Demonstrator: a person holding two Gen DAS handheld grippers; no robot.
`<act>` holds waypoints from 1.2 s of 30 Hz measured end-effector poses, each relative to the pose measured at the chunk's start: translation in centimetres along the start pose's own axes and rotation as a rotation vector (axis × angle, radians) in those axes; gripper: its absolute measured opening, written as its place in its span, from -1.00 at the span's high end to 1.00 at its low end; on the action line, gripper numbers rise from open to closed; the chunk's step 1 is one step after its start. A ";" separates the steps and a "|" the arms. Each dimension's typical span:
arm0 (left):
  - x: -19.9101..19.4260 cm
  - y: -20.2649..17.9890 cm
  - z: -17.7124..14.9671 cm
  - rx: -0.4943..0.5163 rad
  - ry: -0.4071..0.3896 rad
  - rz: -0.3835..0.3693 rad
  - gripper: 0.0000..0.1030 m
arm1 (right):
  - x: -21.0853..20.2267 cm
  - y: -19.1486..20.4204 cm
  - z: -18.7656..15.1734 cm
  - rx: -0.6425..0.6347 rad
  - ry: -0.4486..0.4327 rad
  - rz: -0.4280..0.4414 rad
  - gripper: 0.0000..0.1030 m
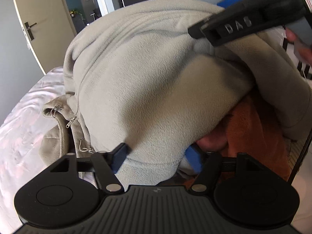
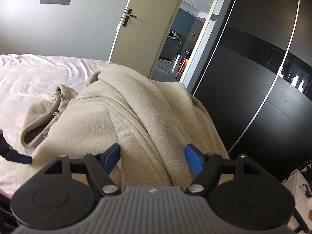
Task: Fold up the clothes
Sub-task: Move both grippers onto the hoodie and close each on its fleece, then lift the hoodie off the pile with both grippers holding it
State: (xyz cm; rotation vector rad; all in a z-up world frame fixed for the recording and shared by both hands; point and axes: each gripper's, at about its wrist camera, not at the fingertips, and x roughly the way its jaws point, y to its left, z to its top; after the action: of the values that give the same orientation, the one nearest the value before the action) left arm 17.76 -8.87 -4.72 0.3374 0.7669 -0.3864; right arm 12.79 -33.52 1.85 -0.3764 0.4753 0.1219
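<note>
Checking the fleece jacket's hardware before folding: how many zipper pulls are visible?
1: a metal zipper pull on the beige fleece jacket, by its collar on the bed. Folds may hide others.

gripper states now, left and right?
Left gripper: jaws around a thick fold of the beige fleece hooded jacket, apparently gripping.
Right gripper: likewise around the jacket's bunched fleece.
</note>
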 end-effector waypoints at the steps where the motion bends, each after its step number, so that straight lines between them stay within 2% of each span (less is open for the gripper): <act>1: -0.2 0.4 0.1 -0.016 -0.006 -0.012 0.14 | 0.0 -0.1 0.1 0.009 0.000 0.011 -0.24; 2: -0.4 0.8 0.2 -0.035 -0.011 -0.023 0.24 | 0.0 -0.1 0.3 0.011 0.000 0.016 -0.20; 4: -0.9 1.7 0.7 -0.071 -0.023 -0.044 0.41 | 0.1 -0.1 1.0 0.006 -0.006 0.019 0.03; 8: -2.4 4.1 2.2 -0.152 -0.059 -0.060 0.62 | 0.4 -0.2 3.4 -0.001 -0.037 0.041 0.22; 11: -3.6 6.3 3.7 -0.204 -0.099 -0.059 0.67 | 0.4 -0.8 5.7 0.030 -0.073 0.068 0.35; 14: -5.6 8.5 5.2 -0.255 -0.157 -0.036 0.70 | -0.1 -0.6 8.2 0.029 -0.133 0.086 0.56; 15: -6.3 9.2 5.6 -0.270 -0.178 -0.025 0.71 | -0.5 -0.4 9.1 0.020 -0.157 0.088 0.66; 16: -6.9 10.0 6.0 -0.284 -0.195 -0.023 0.71 | -0.9 -0.1 10.0 0.013 -0.191 0.094 0.97; 17: -7.5 10.7 6.3 -0.298 -0.210 -0.025 0.72 | -1.6 0.1 10.9 0.012 -0.244 0.113 1.00; 20: -8.9 12.1 7.0 -0.322 -0.240 -0.013 0.73 | -3.7 1.2 14.7 0.031 -0.344 0.159 1.00; 23: -9.6 12.2 6.7 -0.321 -0.239 0.003 0.73 | -4.6 2.6 17.4 0.033 -0.341 0.239 1.00; 25: -9.4 12.2 6.2 -0.320 -0.217 -0.002 0.74 | -4.6 3.6 17.7 0.005 -0.312 0.247 0.92; 29: -8.7 11.7 5.1 -0.301 -0.164 -0.019 0.73 | -2.8 4.2 15.3 -0.054 -0.195 0.196 0.73; 31: -8.1 11.3 4.7 -0.287 -0.142 -0.017 0.70 | -1.7 3.1 13.4 -0.040 -0.126 0.170 0.54; 35: -7.0 9.9 4.1 -0.231 -0.108 0.014 0.64 | -1.0 0.0 9.9 0.007 -0.022 0.123 0.34; 36: -6.8 9.5 3.9 -0.215 -0.103 0.023 0.62 | -1.0 -0.9 9.1 0.020 -0.002 0.121 0.21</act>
State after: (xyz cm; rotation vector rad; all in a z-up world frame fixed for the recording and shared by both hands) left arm 19.99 -0.77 4.27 0.1237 0.6956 -0.2943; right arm 15.91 -30.87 10.10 -0.3280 0.4971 0.2342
